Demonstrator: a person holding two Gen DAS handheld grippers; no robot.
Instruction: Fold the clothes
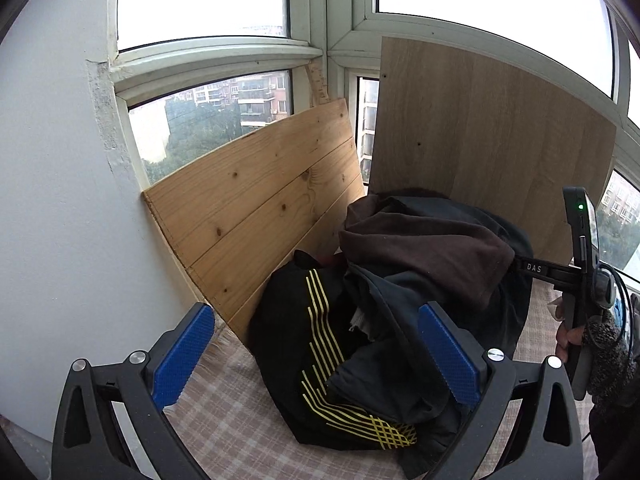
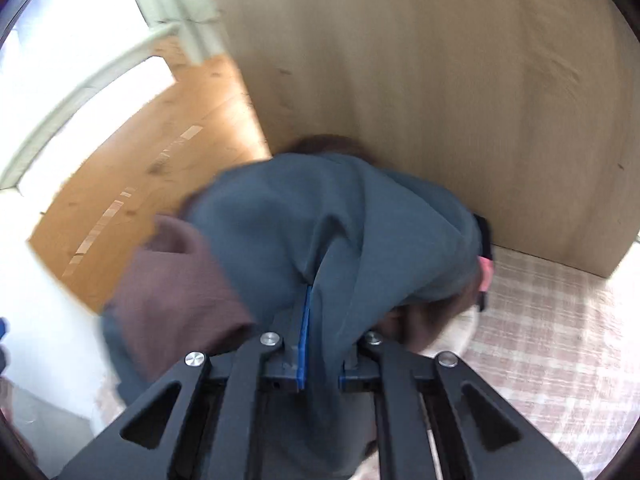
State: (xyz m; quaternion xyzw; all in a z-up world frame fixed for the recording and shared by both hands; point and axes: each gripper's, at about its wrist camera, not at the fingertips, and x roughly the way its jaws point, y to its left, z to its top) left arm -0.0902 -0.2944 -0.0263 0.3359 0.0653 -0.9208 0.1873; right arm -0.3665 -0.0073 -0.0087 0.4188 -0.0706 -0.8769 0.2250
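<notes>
Blue-grey garment (image 2: 320,216) pinched in right tool (image 2: 316,320), no container visible

The left claw (image 1: 316,356) had matt black plastic arms, knurled blue pads and shiny metal pins. The black garment (image 1: 316,320) was smooth cloth with yellow stripes; the brown garment (image 1: 424,248) looked soft and matt. The pine board (image 1: 256,192) showed knots, the pale board (image 1: 488,128) a fine grain. A woven checked cloth (image 1: 224,412) covered the bench.

Clothes pile (image 1: 400,300) hemmed by pine board (image 1: 260,200) and panel (image 1: 492,128) behind.
</notes>
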